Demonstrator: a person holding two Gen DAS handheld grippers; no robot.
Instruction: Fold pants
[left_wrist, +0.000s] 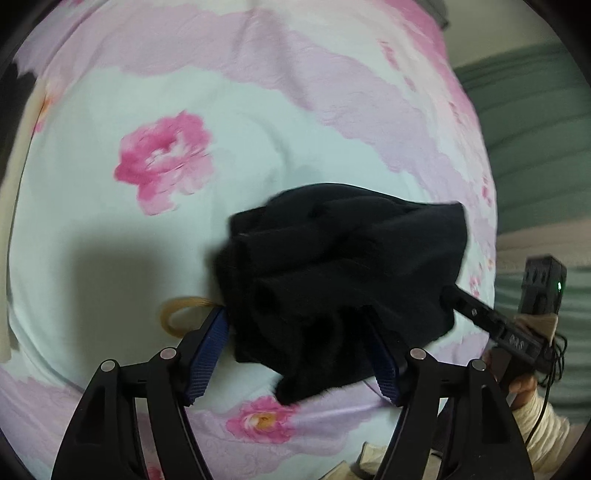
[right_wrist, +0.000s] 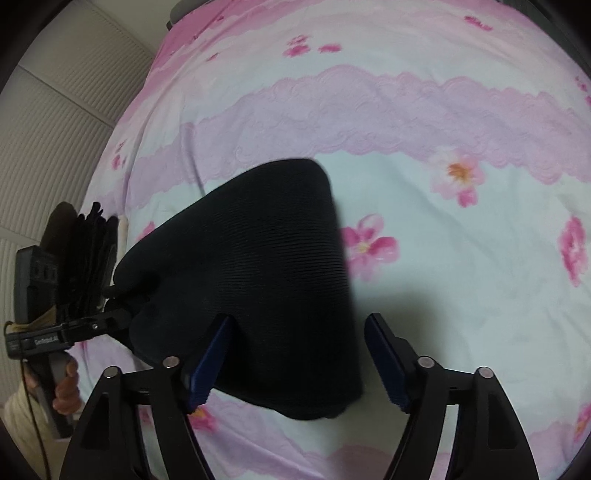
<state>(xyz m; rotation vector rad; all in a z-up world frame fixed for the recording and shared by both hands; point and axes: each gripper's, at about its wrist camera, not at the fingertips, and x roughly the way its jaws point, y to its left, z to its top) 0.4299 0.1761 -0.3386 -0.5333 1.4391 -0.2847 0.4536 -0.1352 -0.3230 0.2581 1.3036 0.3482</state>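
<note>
The black pants (left_wrist: 340, 273) lie bunched in a folded heap on the floral bed sheet (left_wrist: 155, 74). My left gripper (left_wrist: 299, 354) is open, its blue-padded fingers (left_wrist: 208, 354) straddling the near edge of the heap. In the right wrist view the pants (right_wrist: 258, 277) show as a ribbed dark mound. My right gripper (right_wrist: 299, 363) is open around its near side. The right gripper's finger shows in the left wrist view (left_wrist: 480, 317) at the heap's right edge. The left gripper shows in the right wrist view (right_wrist: 92, 325) at the heap's left edge.
A tan loop of drawstring (left_wrist: 181, 314) sticks out at the heap's left. The sheet (right_wrist: 443, 258) has pink flowers and lilac bands. The bed edge runs along the right with green fabric (left_wrist: 535, 129) beyond. A ribbed white wall panel (right_wrist: 55, 129) lies to the left.
</note>
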